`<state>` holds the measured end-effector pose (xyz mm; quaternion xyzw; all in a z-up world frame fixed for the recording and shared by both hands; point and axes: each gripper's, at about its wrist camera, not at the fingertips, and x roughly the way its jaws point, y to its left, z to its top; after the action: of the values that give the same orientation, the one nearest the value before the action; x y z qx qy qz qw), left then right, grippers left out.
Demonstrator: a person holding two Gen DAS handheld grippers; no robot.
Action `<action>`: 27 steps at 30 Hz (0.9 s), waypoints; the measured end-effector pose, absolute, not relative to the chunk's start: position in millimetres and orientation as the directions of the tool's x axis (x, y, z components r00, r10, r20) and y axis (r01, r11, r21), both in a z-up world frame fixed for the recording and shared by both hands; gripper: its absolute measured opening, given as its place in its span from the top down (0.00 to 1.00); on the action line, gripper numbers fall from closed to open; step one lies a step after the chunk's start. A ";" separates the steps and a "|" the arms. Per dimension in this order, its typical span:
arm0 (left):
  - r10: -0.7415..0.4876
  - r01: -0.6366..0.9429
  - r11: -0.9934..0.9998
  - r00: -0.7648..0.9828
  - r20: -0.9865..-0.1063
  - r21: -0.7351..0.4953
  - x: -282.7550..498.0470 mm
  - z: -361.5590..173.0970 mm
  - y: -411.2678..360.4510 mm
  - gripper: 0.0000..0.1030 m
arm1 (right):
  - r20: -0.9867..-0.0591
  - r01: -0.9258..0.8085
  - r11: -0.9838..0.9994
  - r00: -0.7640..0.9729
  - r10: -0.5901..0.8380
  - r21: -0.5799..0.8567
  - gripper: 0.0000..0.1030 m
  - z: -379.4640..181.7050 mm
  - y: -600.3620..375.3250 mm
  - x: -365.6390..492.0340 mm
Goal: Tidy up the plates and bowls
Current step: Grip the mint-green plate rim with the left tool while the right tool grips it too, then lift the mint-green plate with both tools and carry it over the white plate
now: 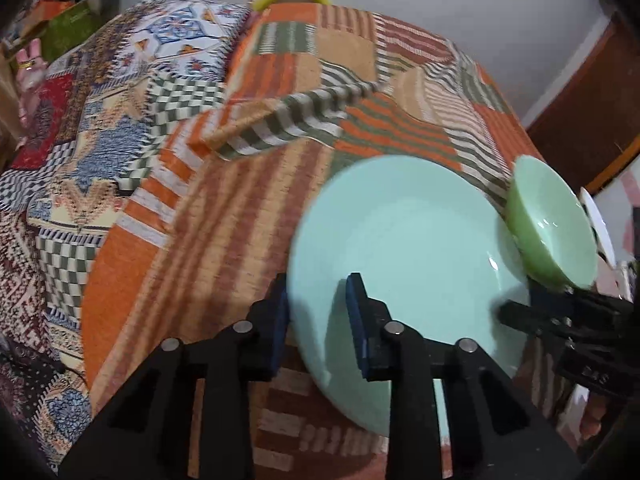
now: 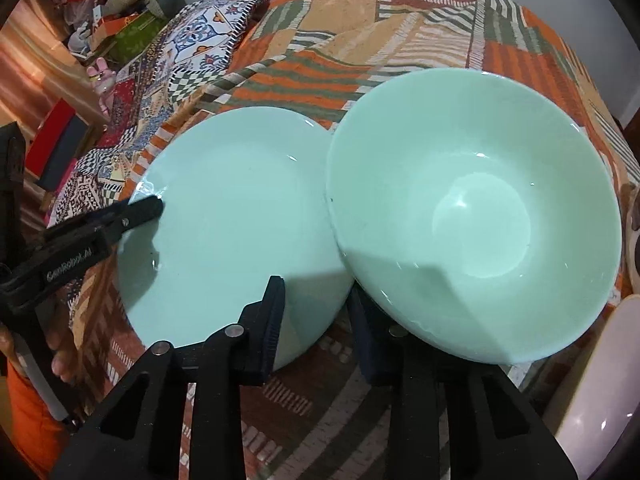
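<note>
Item, far left: patterned quilt [image 1: 120, 208] over the bed, folded and rumpled, well out beyond the left tongs [image 1: 318, 322] on their outer side. Item: left tongs, pointing steeply down, jaws narrowed astride the near-left rim of the plate [image 1: 404, 248]; one pad under or outside the rim, the other on the plate's inner face. Whether the pads actually press the rim cannot be told; the gap looks small. Item: plate, pale mint, lying on the striped orange bedspread [image 1: 248, 216], spreading ahead and to the right of the left tongs, and ahead-left of the right tongs [image 2: 316, 326]. Item: right tongs, likewise pointing down, jaws narrowed about the near rim of the bowl [image 2: 480, 216], at the place where bowl and plate meet; one finger lies over the plate's edge, the other is partly hidden beneath the bowl's rim. Contact of pad with bowl cannot be confirmed. Item: bowl, same mint glaze, ahead and right of the right tongs, tilted, its left rim touching or overlapping the plate's right rim. Governing relation: each dish extends away forward from its own tongs, plate nearer the left hand, bowl nearer the right; the bowl probably wants lifting clear of the plate's edge before either is stacked.
</note>
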<state>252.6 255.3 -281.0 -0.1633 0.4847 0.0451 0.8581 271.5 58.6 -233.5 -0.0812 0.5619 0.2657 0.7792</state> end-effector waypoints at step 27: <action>-0.133 -0.237 0.932 0.476 -0.869 -0.273 149.0 -266.1 225.2 0.73 | -0.921 -0.556 0.806 0.173 0.349 0.201 0.72 -221.0 48.3 218.8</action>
<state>149.0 225.2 -266.1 -0.1813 0.5110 0.0309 0.8397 218.8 48.3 -221.0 -0.0909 0.5700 0.2975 0.7605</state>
